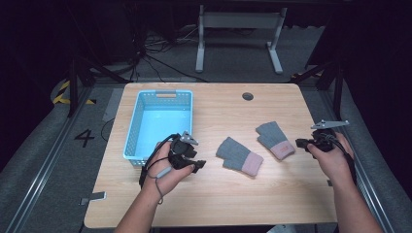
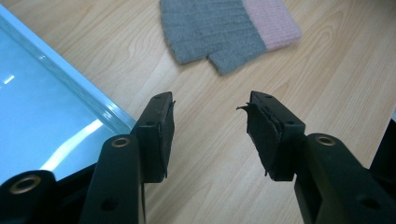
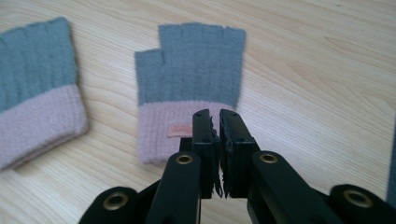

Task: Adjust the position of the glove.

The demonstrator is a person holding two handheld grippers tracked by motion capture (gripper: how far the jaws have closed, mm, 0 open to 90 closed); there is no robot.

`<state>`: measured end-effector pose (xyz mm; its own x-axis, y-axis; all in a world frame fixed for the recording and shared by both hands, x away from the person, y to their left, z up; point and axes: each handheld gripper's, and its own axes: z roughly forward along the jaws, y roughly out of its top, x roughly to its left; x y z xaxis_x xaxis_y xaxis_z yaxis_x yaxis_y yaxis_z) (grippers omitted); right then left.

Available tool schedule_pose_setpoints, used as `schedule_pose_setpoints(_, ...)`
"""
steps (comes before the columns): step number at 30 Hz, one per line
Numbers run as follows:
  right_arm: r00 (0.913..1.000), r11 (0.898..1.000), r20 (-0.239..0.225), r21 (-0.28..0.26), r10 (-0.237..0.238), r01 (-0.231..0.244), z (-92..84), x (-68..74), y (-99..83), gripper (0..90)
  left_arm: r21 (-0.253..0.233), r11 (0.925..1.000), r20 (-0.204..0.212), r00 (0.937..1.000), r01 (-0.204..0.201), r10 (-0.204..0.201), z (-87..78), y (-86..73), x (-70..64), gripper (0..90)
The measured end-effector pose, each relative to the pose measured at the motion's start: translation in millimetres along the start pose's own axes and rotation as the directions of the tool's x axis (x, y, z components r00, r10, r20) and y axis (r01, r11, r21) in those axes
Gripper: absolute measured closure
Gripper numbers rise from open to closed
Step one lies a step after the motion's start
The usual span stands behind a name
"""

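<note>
Grey-and-pink knitted gloves lie flat on the light wooden desk [image 1: 204,204], both on the far side of the blue basket [image 1: 160,124] from the desk's left edge. The nearer glove [image 1: 239,155] sits just beside the basket's right side with bare wood between them, its grey finger end turned toward the basket and its pink cuff away. The farther glove [image 1: 275,140] lies beyond it, well apart from the basket, with a small tag on its pink cuff. The basket holds nothing that can be seen.

The left hand-held gripper [image 1: 187,154] hovers by the basket's near right corner, jaws standing wide apart with nothing between them; in the left gripper view the basket wall runs along one side and the nearer glove [image 2: 229,32] lies ahead, untouched. The right hand-held gripper [image 1: 311,142] is farthest from the basket, past the tagged glove; its jaws are pressed together on nothing, and in the right gripper view they point at that glove's [image 3: 189,88] cuff without touching it.

Judging from this layout, the work is putting the gloves into the basket, and it stands at the approach: neither glove is gripped yet. The next move likely calls for the left hand-held gripper to drop its spread jaws over an edge of the nearer glove and pinch the flat knit off the wood. The right one would have to part its jaws before taking the cuff.
</note>
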<state>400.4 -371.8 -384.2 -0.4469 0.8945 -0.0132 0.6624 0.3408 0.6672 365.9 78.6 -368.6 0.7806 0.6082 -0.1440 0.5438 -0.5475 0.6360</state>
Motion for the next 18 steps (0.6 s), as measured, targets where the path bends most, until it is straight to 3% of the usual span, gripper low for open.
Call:
schedule_pose_setpoints(14,0.9991,1.0,-0.04,0.005,0.016,-0.016,0.3,5.6,1.4,75.0,0.013,0.9997,0.003,0.9998,-0.019,0.019,-0.7,1.6,-1.8,50.5)
schedule_pose_setpoints(18,0.9955,1.0,-0.094,-0.017,-0.007,0.005,1.7,16.3,7.8,71.7,0.01,0.9997,0.003,0.9998,-0.022,0.022,-2.6,1.9,-1.9,50.3)
